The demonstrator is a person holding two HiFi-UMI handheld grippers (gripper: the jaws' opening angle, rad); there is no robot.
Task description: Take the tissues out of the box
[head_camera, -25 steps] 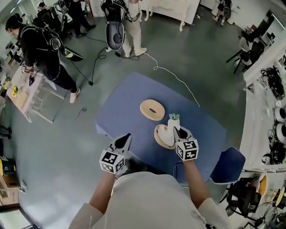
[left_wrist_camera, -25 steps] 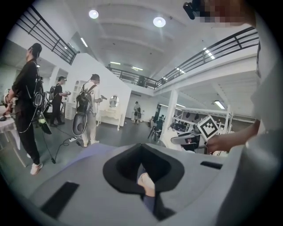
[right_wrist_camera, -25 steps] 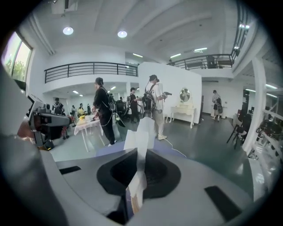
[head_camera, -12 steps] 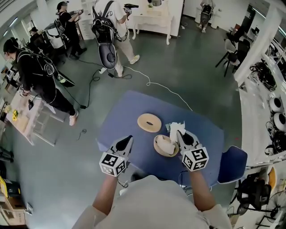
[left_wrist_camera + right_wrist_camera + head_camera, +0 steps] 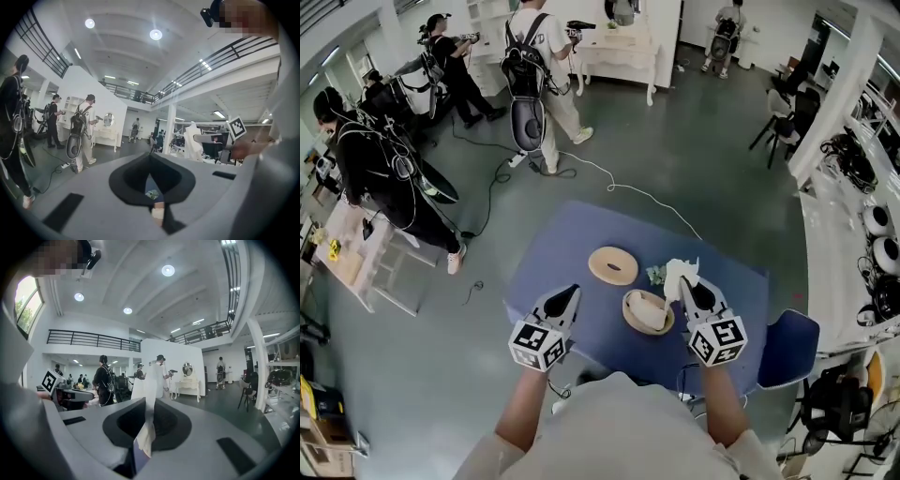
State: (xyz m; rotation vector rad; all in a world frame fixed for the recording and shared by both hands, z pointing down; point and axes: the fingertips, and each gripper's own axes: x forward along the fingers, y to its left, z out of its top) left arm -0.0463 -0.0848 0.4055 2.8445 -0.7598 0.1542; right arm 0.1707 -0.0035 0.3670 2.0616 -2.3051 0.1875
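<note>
A round wooden tissue box (image 5: 630,318) stands open on the blue table (image 5: 553,262), with white tissues (image 5: 649,309) still inside. Its round lid (image 5: 613,265) lies apart, to the back left. My right gripper (image 5: 687,285) is shut on a white tissue (image 5: 679,271) that it holds up just right of the box. In the right gripper view the tissue (image 5: 146,434) is pinched between the closed jaws (image 5: 149,401) and stands up past them. A greenish crumpled tissue (image 5: 656,275) lies on the table behind the box. My left gripper (image 5: 566,300) hovers at the table's near left, shut and empty (image 5: 150,157).
A blue chair (image 5: 787,342) stands at the table's right front corner. A white cable (image 5: 647,195) runs across the floor behind the table. Several people (image 5: 539,70) with gear stand at the back left. A white bench (image 5: 853,216) with equipment lines the right side.
My right gripper has risen and moved right, away from the box, drawing the white tissue out with it. The left gripper has barely moved.
</note>
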